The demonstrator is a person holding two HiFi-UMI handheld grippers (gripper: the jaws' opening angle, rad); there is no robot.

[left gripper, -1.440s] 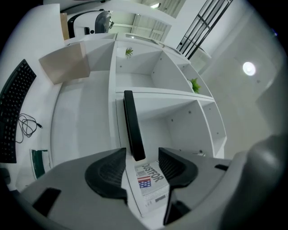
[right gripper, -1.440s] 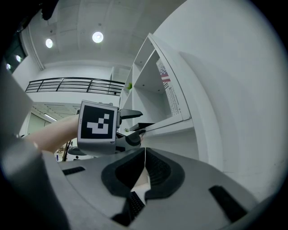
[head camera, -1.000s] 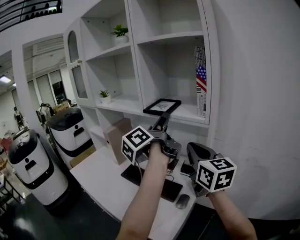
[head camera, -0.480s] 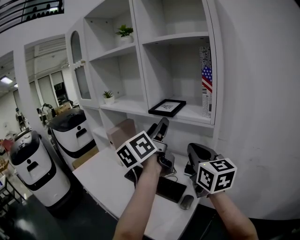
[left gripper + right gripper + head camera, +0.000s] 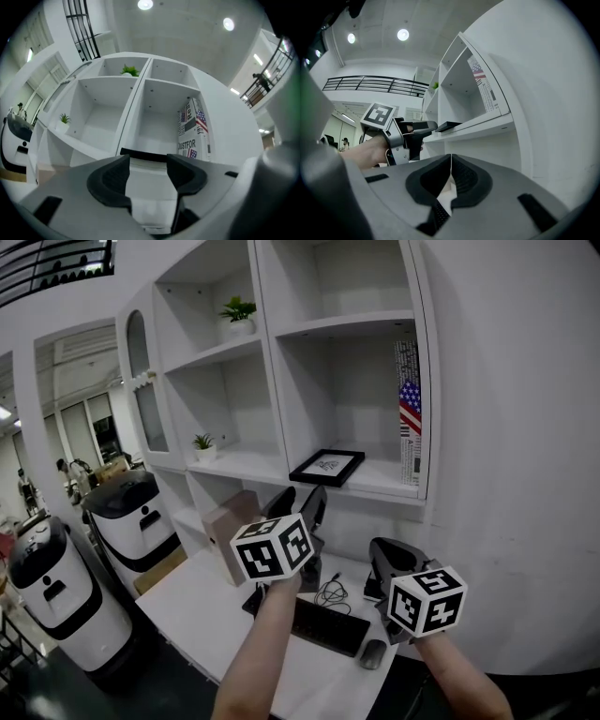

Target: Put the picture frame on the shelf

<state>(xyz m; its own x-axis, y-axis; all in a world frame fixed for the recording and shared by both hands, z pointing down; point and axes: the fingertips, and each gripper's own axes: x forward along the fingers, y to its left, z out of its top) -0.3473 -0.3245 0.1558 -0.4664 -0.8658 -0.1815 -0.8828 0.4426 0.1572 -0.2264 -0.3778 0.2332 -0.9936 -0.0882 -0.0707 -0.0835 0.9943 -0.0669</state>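
Picture frame (image 5: pixel 326 467) lies flat in the shelf (image 5: pixel 377 481) cubby at mid-frame, flag-printed box (image 5: pixel 405 413) upright at its right. Left hand-held gripper (image 5: pixel 147 168) spread, empty; right hand-held gripper (image 5: pixel 451 178) pressed together.

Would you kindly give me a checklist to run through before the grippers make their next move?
1. Picture frame lies flat on the shelf: ok.
2. Left gripper jaws apart, nothing between them: ok.
3. Left gripper apart from the frame: ok.
4. Right gripper jaws together, empty: ok.
5. Frame fully back from the shelf's front edge: cannot tell.
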